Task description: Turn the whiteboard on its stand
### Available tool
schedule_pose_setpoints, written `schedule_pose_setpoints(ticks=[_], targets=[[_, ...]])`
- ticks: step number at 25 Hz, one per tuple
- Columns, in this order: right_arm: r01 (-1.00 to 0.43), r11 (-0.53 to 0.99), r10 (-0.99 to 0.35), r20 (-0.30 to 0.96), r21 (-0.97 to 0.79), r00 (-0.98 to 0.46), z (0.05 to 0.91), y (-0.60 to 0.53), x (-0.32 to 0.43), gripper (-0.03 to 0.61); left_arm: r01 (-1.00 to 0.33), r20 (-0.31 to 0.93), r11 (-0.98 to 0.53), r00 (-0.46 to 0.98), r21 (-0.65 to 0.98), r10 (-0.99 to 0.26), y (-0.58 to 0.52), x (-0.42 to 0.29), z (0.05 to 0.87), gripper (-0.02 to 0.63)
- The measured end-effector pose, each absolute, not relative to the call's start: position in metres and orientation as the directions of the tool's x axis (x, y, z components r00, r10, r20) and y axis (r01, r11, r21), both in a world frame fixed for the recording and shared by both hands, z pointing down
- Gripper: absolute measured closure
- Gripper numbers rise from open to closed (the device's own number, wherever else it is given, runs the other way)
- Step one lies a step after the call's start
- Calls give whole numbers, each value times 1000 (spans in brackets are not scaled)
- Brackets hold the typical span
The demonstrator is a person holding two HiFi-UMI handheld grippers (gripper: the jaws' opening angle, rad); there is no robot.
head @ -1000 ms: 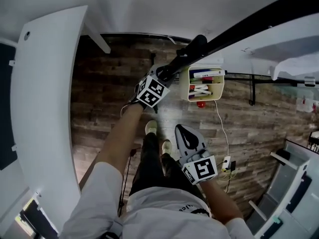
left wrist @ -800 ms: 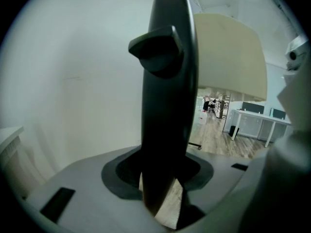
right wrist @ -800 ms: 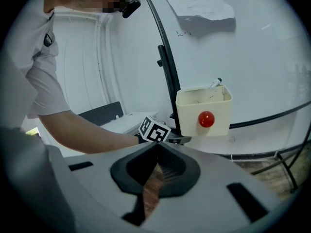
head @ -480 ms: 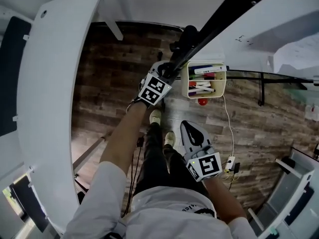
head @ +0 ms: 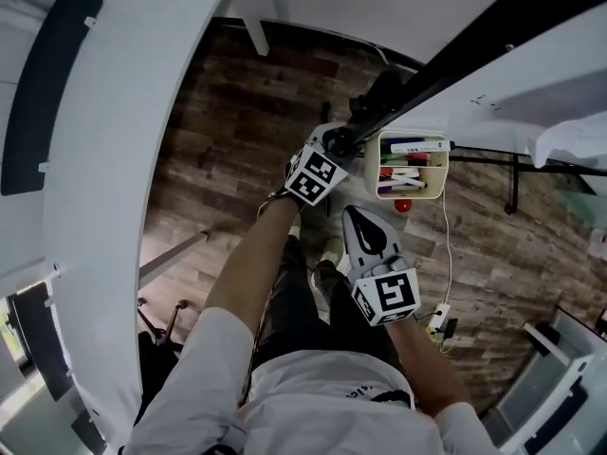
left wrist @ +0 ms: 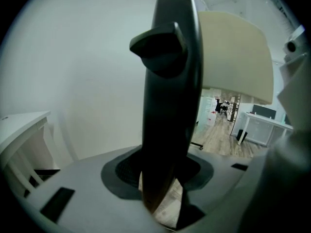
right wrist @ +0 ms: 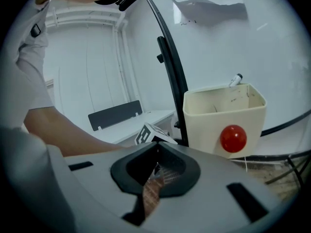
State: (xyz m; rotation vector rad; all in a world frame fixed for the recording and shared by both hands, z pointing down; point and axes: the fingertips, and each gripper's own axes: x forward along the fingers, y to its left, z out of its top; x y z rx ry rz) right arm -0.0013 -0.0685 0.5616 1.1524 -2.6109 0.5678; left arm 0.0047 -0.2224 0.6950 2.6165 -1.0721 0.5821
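now, left gripper (head: 341, 141) clamping whiteboard frame (head: 474, 45)

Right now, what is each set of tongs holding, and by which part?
Left tongs clamp the whiteboard's black edge frame, beside the marker box. Right tongs are shut and empty.

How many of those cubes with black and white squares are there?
2. One cube is up by the black edge of the whiteboard; the other cube is lower, nearer the person.

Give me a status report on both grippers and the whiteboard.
Left gripper shut on whiteboard's black frame. Right gripper shut, empty. Cream plastic marker bin hangs beside the grip; white desk close at left.
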Motion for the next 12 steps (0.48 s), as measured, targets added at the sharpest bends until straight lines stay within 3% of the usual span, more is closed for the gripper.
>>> schedule_pose_setpoints(ticks=[12], targets=[[-809,548,-711,392,-211,-584,555,20,-28,566,-687,482,-722,660,79,-576,-130,5,695,439]])
